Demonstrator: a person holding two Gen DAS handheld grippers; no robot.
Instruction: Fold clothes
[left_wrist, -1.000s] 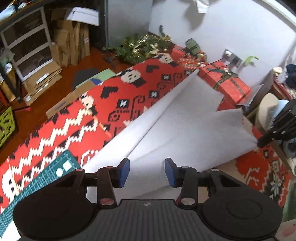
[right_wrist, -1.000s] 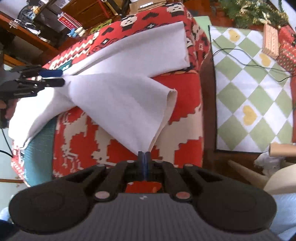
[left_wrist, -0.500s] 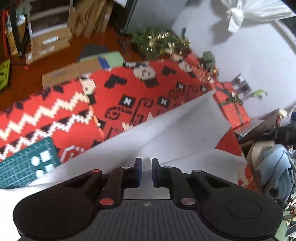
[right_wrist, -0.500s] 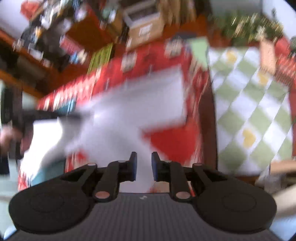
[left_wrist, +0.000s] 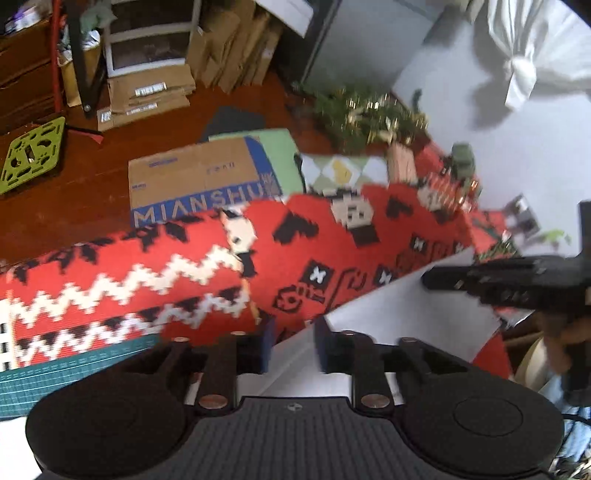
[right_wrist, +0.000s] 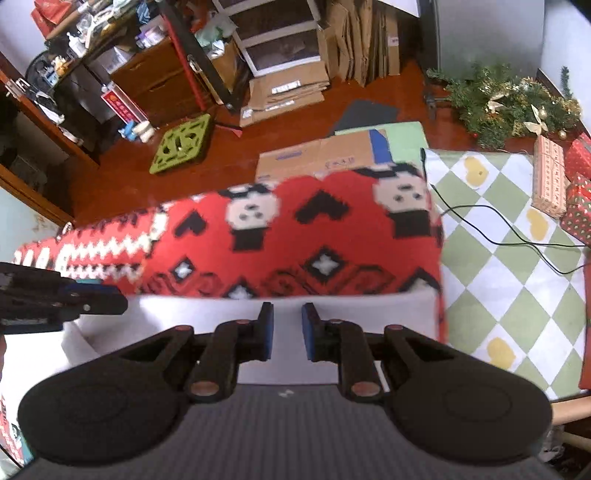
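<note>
A white cloth (left_wrist: 406, 325) lies on the red patterned table cover (left_wrist: 184, 280). In the left wrist view my left gripper (left_wrist: 291, 345) is open above the cloth's near edge with nothing between its blue pads. My right gripper reaches in from the right (left_wrist: 509, 280) over the cloth. In the right wrist view the cloth (right_wrist: 332, 314) lies flat under my right gripper (right_wrist: 287, 330), which is open and empty. My left gripper shows at the left edge (right_wrist: 74, 299), over the cloth's left end.
A green cutting mat (left_wrist: 62, 373) lies at the table's near left. On the floor are a flattened cardboard box (right_wrist: 317, 157), a green checked rug (right_wrist: 517, 258) with a black cable, a Christmas garland (right_wrist: 506, 99), wrapped gifts (right_wrist: 550, 177) and a green trivet (right_wrist: 181, 142).
The right gripper let go of the cloth corner and opened. The lifted cloth dropped flat onto the table. Both grippers rose and tilted toward the far side; the left closed partway, then reopened.
</note>
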